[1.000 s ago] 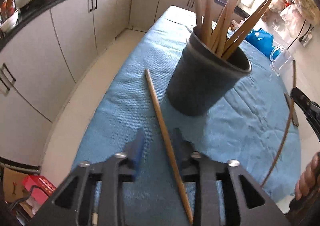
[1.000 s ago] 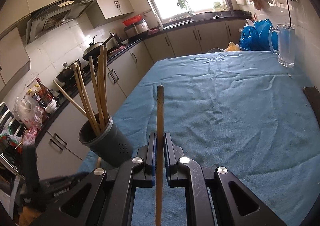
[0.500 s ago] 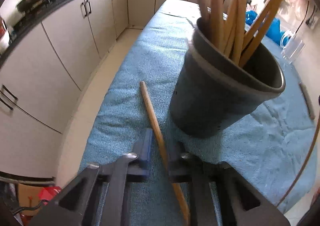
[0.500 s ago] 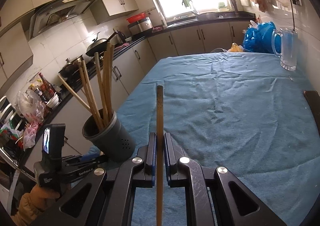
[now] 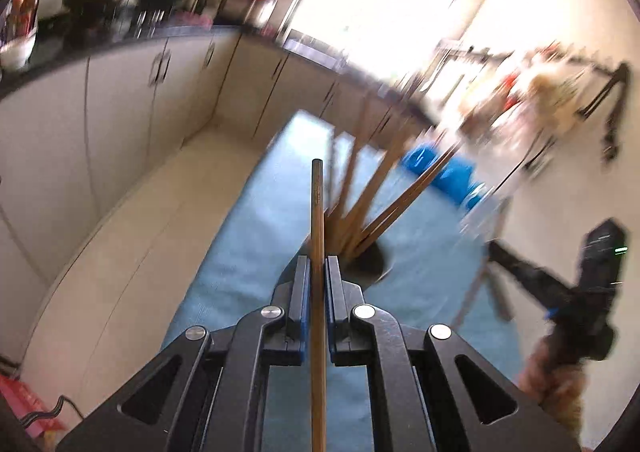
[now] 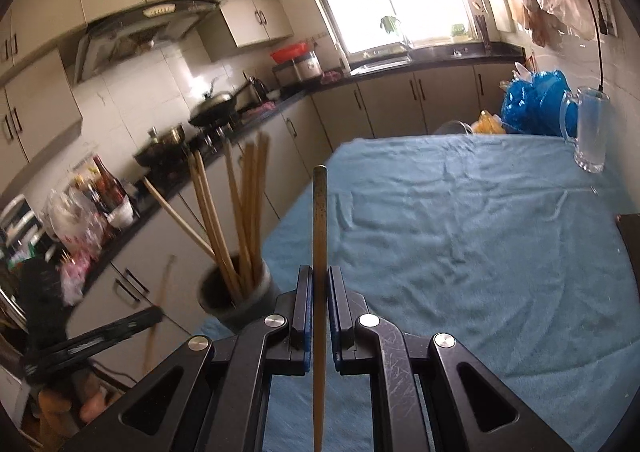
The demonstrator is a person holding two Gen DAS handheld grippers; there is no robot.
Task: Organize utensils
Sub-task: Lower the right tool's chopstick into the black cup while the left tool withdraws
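Note:
A dark grey holder [image 6: 236, 302] stands on the blue tablecloth [image 6: 460, 236] at the table's near left edge, with several wooden chopsticks [image 6: 244, 212] leaning in it. My left gripper [image 5: 318, 266] is shut on a wooden chopstick [image 5: 317, 212] and holds it in the air just in front of the holder [image 5: 370, 266]. My right gripper [image 6: 318, 276] is shut on another wooden chopstick [image 6: 319, 228], held above the cloth to the right of the holder. The left gripper also shows blurred in the right wrist view [image 6: 120, 326].
A glass mug [image 6: 588, 130] and a blue plastic bag [image 6: 536, 102] stand at the table's far right. A dark chair back [image 6: 632, 240] is at the right edge. Kitchen cabinets and a stove with pans [image 6: 212, 104] run along the left.
My left gripper closed on the chopstick that lay beside the holder and lifted it off the cloth; its view is blurred by motion. The right gripper stayed shut on its chopstick and rose slightly.

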